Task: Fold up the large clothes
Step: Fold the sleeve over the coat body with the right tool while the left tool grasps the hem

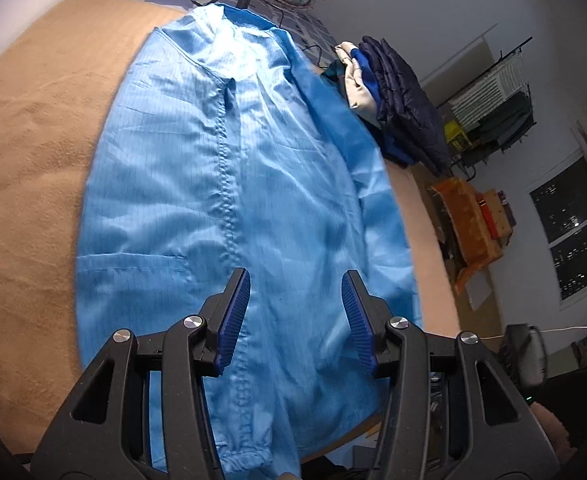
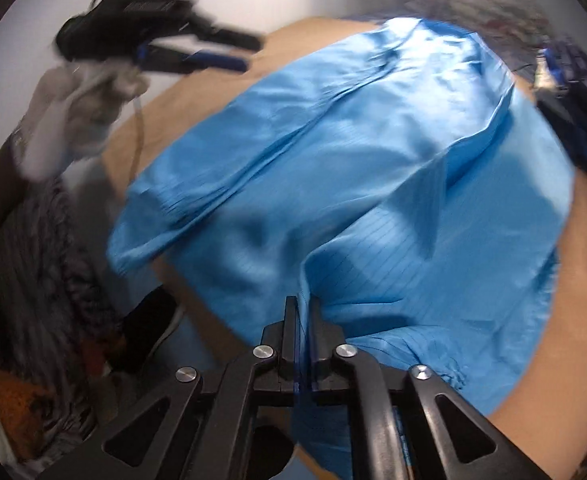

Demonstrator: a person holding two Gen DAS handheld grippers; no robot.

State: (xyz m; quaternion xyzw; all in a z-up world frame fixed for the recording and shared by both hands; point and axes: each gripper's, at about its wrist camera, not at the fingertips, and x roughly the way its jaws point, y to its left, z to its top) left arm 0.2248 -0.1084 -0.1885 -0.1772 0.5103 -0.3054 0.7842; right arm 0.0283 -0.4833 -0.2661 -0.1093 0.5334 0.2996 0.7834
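Pinching a fold of the blue coat (image 2: 353, 168), the right gripper (image 2: 303, 308) has it squeezed tight. The left gripper (image 1: 295, 304) hangs open above the coat, which lies on the tan blanket (image 1: 33, 152).

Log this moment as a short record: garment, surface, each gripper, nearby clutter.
garment: light blue coat, spread front up, zipper along the middle, one sleeve folded across the body
surface: tan blanket under the coat
left gripper: open, above the coat's lower part, nothing between its fingers
right gripper: closed on a pinch of the coat's fabric
nearby clutter: pile of folded clothes beside the coat, at the blanket's edge
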